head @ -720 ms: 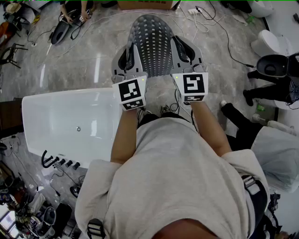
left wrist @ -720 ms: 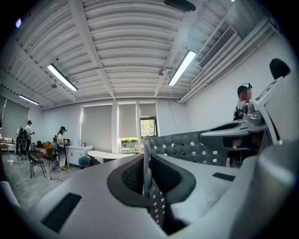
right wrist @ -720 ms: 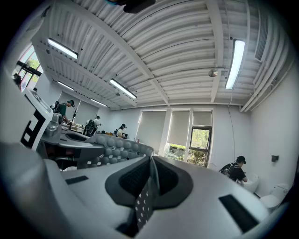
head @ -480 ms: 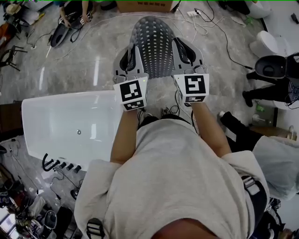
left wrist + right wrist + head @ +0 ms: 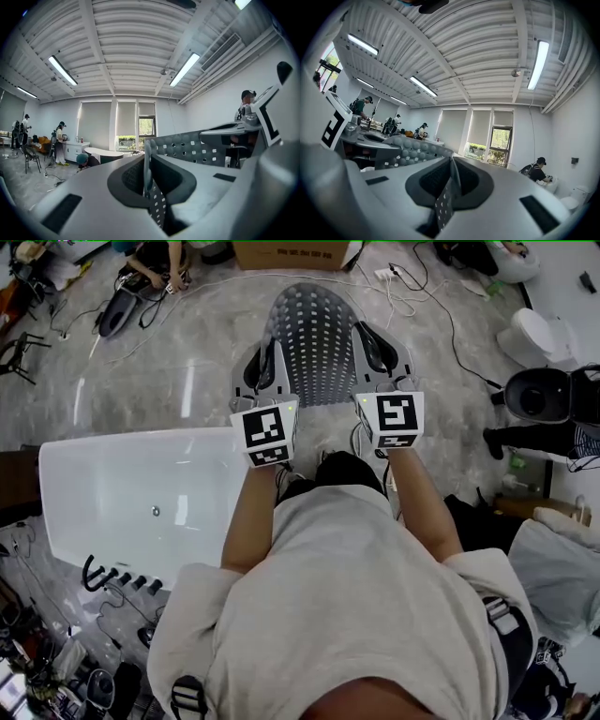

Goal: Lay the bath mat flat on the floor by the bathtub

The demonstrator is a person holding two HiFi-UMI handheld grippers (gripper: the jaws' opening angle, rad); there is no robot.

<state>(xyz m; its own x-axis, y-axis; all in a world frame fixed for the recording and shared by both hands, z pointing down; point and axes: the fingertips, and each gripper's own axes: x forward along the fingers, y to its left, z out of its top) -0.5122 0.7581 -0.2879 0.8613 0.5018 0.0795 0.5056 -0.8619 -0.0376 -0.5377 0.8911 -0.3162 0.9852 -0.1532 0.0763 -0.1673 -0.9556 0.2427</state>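
Holding grey perforated mat by its near edge, one gripper per corner. Pinching the left corner with left gripper: fingers pressed tight on the mat, its thin edge sandwiched upright between the dark pads in the left gripper view. Same for right gripper: fingers closed on the right corner, with a strip of holed mat clamped between them in the right gripper view. Both grippers level, side by side, marker cubes facing up.

Mat stretched away from the fingers, held up past the right end of bathtub, above the floor, not lying flat on it. Far end rounded, reaching beyond the bathtub's far rim. Seen from the left gripper view as a curved holed sheet running across to the other gripper.

Loose cables on the floor beyond the bathtub and to its right. Cardboard box farther out beyond the bathtub. White toilet well to the bathtub's right. Black taps at the bathtub's near side.
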